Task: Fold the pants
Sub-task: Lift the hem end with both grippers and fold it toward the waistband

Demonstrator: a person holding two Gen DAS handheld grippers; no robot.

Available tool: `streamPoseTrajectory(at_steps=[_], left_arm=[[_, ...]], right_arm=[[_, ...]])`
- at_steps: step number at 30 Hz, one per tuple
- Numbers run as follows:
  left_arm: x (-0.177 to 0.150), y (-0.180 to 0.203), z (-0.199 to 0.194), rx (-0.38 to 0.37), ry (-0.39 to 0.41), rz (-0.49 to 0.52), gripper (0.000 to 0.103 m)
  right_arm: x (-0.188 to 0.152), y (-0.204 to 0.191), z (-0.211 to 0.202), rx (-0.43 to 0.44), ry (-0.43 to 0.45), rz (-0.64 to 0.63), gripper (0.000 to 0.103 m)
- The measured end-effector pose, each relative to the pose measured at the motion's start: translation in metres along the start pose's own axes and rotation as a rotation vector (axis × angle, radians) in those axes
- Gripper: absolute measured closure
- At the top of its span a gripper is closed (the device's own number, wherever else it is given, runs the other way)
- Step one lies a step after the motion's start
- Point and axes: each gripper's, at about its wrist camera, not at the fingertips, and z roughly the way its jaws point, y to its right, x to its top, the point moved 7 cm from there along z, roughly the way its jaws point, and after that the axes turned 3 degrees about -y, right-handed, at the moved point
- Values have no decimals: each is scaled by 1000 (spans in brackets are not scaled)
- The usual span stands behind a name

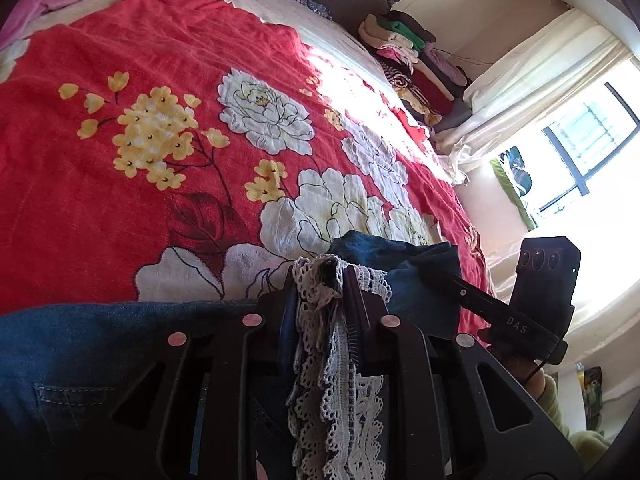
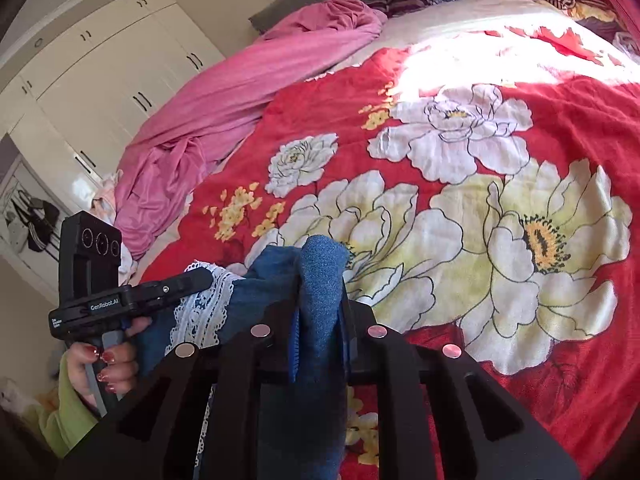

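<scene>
The pants (image 1: 80, 344) are blue denim with white lace trim (image 1: 324, 360) at the hem. My left gripper (image 1: 320, 276) is shut on the lace-trimmed edge. My right gripper (image 2: 320, 268) is shut on a bunch of plain denim (image 2: 320, 320) of the same pants. Both hold the cloth lifted above the red floral bedspread (image 1: 120, 200). The two grippers are close together: the right one (image 1: 452, 280) shows beside the left, and the left one (image 2: 200, 278) shows in the right wrist view, touching the lace (image 2: 208, 304).
A pink quilt (image 2: 224, 112) lies bunched at the head of the bed. A pile of folded clothes (image 1: 412, 64) sits at the bed's far side near a bright window (image 1: 580, 148). White wardrobes (image 2: 100, 64) stand beyond the bed.
</scene>
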Motion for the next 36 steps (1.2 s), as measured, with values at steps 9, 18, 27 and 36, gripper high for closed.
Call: streamPoseTrajectory(at_steps=[9,18,27,36], left_arm=[[-6,-11,3,144,2,63,88],[-8,-18,7,166,-13,63,86],[-11,-14,-6,204,6,88,81],[-20,-10,-31,246,32,94,72]], right_arm=[[-4,14,35,-212,-97,-63,80],[0,16,13,-286,-11,-76,47],[-20,2,-27,-211,47,-39,24],[-44,-4,-51,-195,46,-24,20]])
